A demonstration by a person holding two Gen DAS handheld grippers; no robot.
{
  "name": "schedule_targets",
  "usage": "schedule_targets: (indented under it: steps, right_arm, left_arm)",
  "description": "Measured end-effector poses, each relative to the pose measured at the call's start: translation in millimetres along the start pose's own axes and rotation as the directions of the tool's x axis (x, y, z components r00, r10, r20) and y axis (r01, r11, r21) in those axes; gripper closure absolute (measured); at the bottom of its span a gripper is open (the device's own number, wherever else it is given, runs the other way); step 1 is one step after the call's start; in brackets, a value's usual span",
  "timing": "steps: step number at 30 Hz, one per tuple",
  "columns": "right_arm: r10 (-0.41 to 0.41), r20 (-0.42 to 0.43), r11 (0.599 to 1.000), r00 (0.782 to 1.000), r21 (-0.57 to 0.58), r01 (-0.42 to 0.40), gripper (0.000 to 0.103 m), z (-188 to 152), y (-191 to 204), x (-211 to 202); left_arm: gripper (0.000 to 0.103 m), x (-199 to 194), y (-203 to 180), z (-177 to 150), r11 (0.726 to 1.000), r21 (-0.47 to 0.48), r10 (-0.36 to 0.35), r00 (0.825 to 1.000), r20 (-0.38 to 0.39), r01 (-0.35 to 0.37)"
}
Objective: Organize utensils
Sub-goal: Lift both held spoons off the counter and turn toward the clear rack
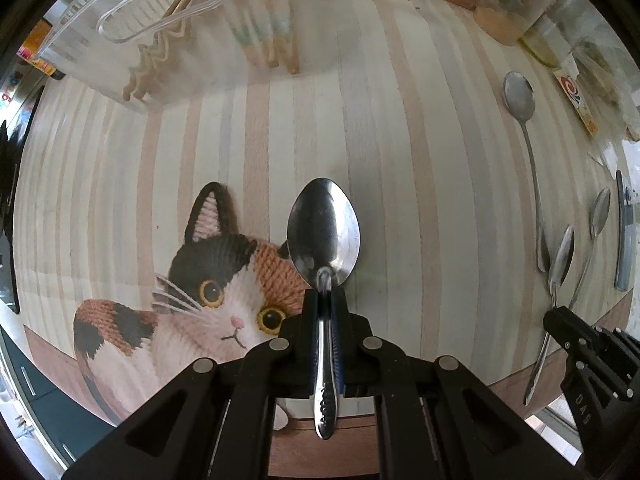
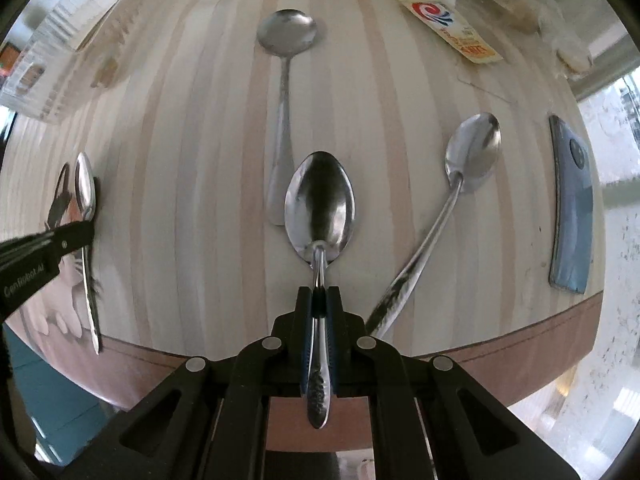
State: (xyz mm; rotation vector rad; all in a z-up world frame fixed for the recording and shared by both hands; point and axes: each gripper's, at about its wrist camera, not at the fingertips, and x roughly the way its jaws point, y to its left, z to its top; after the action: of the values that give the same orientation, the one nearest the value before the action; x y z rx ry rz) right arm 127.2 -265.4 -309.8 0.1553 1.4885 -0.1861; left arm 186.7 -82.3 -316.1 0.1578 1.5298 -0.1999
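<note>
Spoons are the business here: polished steel, stiff and light, slick enough to swivel in a pinch, so the narrow neck just behind the bowl looks like the best place to take hold, with the bowl left free ahead of the fingers. Going left to right, a clear tray [image 1: 132, 12] sits at the far left of the striped cloth [image 1: 400, 120], with what look like chopsticks inside and beside it; it seems the likely home for the cutlery. Next comes a printed cat [image 1: 224, 292], and over it the left gripper [image 1: 325, 300] is clamped on a spoon [image 1: 324, 232] at exactly that neck, bowl forward, patterned handle running back between the jaws. Further right, the right gripper [image 2: 319, 300] is clenched on a second spoon [image 2: 320, 204] the same way, clear of the cloth as far as I can tell. Beyond it a long spoon [image 2: 286, 32] with a round bowl lies flat on the cloth, handle toward the camera, and to its right a slanted spoon [image 2: 474, 152] lies on the cloth too, handle toward the near edge. Both lie flat, which may make their thin handles awkward to lift. A blue phone [image 2: 572, 208] rests at the far right edge.
</note>
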Motion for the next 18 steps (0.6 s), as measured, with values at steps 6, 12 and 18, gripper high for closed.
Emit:
schedule_targets:
  steps: [6, 12, 18]
  right_arm:
    - [-0.026, -0.002, 1.0, 1.0, -0.014, 0.026, 0.096, 1, 10, -3]
    - [0.004, 0.017, 0.999, 1.0, 0.051, -0.005, 0.096, 3, 15, 5]
    - [0.038, 0.054, 0.996, 0.998, 0.079, -0.042, 0.1, -6, 9, -14]
  left_arm:
    - [0.099, 1, -16, 14, 0.999, 0.035, 0.032, 0.999, 0.016, -0.033]
    - [0.099, -8, -31, 15, 0.995, 0.075, 0.068, 0.996, 0.06, -0.072]
    - [0.099, -38, -33, 21, 0.995, 0.079, 0.049, 0.993, 0.11, -0.057]
